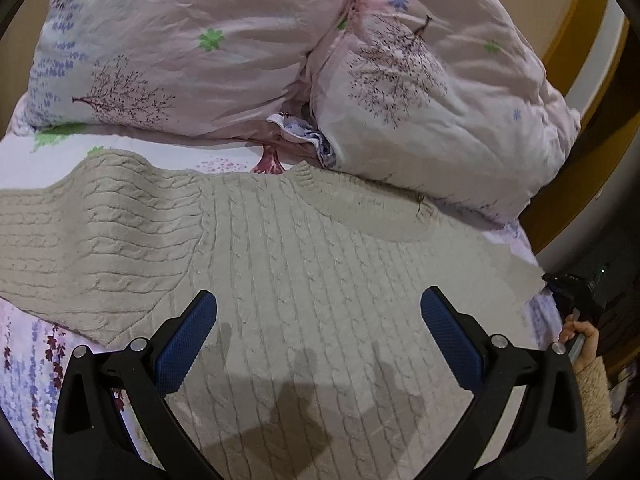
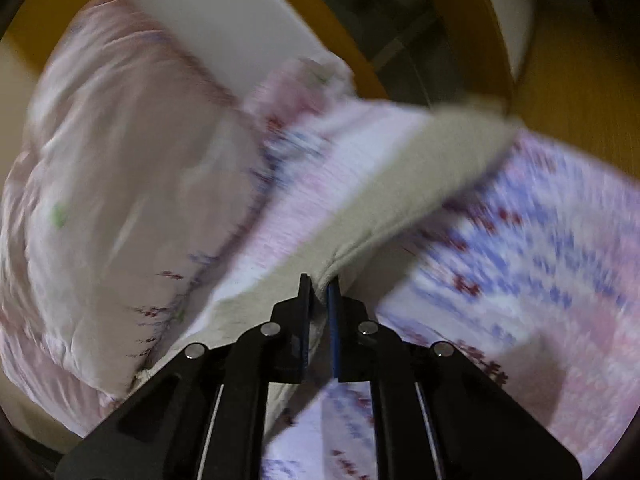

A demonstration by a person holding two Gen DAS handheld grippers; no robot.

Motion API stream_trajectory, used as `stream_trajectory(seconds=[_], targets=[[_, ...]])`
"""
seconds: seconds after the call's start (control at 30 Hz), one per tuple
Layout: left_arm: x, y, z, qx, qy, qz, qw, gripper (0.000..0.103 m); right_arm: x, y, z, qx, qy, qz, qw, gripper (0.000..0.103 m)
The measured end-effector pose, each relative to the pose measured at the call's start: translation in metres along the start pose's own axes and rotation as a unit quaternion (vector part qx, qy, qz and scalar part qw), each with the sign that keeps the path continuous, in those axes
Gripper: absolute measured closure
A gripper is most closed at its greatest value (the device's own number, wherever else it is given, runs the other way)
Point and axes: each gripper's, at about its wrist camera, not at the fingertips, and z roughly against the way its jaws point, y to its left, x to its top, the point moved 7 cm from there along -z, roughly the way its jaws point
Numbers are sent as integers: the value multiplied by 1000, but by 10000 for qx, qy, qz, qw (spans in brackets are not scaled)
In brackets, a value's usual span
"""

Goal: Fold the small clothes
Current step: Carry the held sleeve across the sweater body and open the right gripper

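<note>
This is a bedroom in a home. A bed with a flowery sheet (image 1: pixel 24 360) fills the lower left of the frame. Two big pink pillows (image 1: pixel 180 52) with tree pictures sit at the top. A wooden bed frame (image 1: pixel 576 40) curves at the upper right.

Beige cable-knit sweater (image 1: pixel 304 264) flat on bed

Bed with floral sheet (image 1: pixel 24 368), pink and lilac print, carries everything. Beige cable-knit sweater (image 1: pixel 312 264) lies flat on sheet, one sleeve spread out to the side. Beyond sweater's neckline: two pink tree-print pillows (image 1: pixel 192 40), side by side, touching. Small white-and-blue cloth (image 1: pixel 304 132) wedged between them, just past the collar. Right wrist view blurred; sheet (image 2: pixel 540 240) beneath sweater sleeve (image 2: pixel 400 184).
</note>
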Motion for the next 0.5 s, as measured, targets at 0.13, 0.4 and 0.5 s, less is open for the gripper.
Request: stream_trajectory(seconds=[0.13, 0.4, 0.5], targets=[[4, 3, 0, -62, -47, 145, 9999, 1, -3, 57, 21, 482, -207, 670, 9964, 96], [2, -8, -6, -266, 18, 203, 9994, 1, -117, 169, 20, 1623, 922, 2038, 9610, 96], [1, -16, -8, -378, 47, 192, 9991, 1, -165, 176, -7, 1475, 1598, 2254, 9497, 96]])
